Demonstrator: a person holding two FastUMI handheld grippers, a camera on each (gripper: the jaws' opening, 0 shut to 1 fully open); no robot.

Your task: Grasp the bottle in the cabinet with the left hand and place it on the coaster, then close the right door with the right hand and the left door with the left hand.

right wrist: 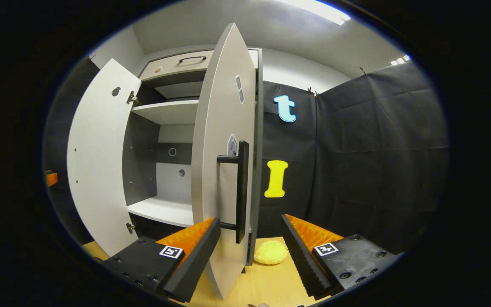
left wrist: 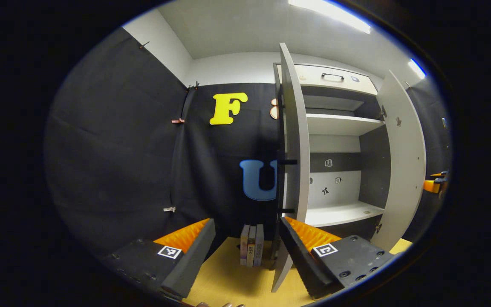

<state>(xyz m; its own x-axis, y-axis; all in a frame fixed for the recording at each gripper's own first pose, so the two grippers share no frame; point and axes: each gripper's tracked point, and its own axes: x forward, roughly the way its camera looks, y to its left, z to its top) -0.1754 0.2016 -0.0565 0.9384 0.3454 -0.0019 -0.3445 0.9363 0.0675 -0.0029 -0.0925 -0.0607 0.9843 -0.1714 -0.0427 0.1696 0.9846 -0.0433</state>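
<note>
The cabinet [left wrist: 339,128] stands with both doors swung out. In the left gripper view I see the left door [left wrist: 293,140] edge-on, its black handle [left wrist: 287,186] facing left. My left gripper [left wrist: 246,228] is open, and the door's lower edge runs down just inside its right finger. The right door [left wrist: 404,162] hangs open farther right. In the right gripper view the right door [right wrist: 222,145] is close in front, with its black bar handle [right wrist: 242,192] just above the left fingertip. My right gripper [right wrist: 250,225] is open. The left door [right wrist: 100,162] stands open at the left.
Three books [left wrist: 252,251] stand upright on the yellow table [left wrist: 224,277] beside the cabinet. A yellow lumpy object [right wrist: 271,252] lies on the table [right wrist: 267,279] past the right door. A drawer [left wrist: 333,77] tops the cabinet. The booth's black cloth walls close in on both sides.
</note>
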